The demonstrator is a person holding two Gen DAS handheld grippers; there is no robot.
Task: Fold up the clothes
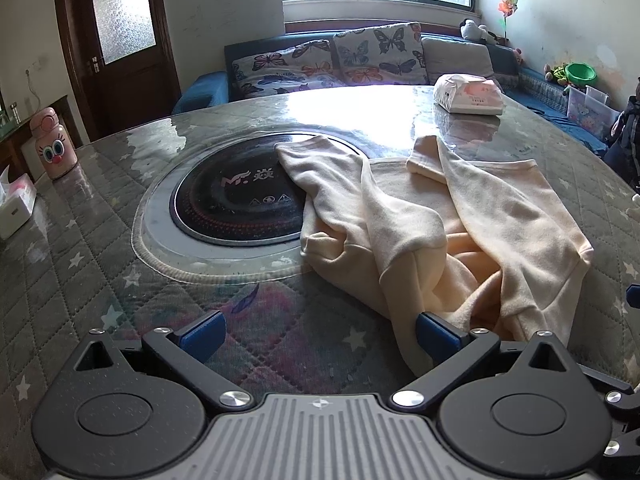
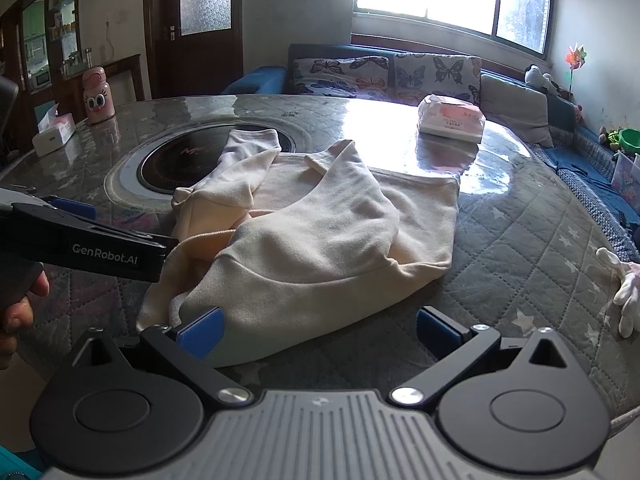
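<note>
A cream long-sleeved top (image 1: 440, 232) lies on the round table, both sleeves folded in across its body; one sleeve end rests on the black cooktop. It also shows in the right wrist view (image 2: 320, 232). My left gripper (image 1: 318, 338) is open and empty, low over the table at the garment's near left edge; its right finger (image 1: 434, 334) touches the cloth. My right gripper (image 2: 318, 334) is open at the garment's near hem, with its left finger (image 2: 202, 332) against the fabric. The left gripper's body (image 2: 80, 240) shows at the left of the right wrist view.
A black round cooktop (image 1: 236, 196) is set in the quilted grey table (image 1: 80, 240). A pack of tissues (image 1: 468, 94) lies at the far side. A pink bottle (image 1: 52, 144) and a white tissue box (image 1: 14, 204) stand at the left. A sofa with butterfly cushions (image 1: 340, 60) is behind.
</note>
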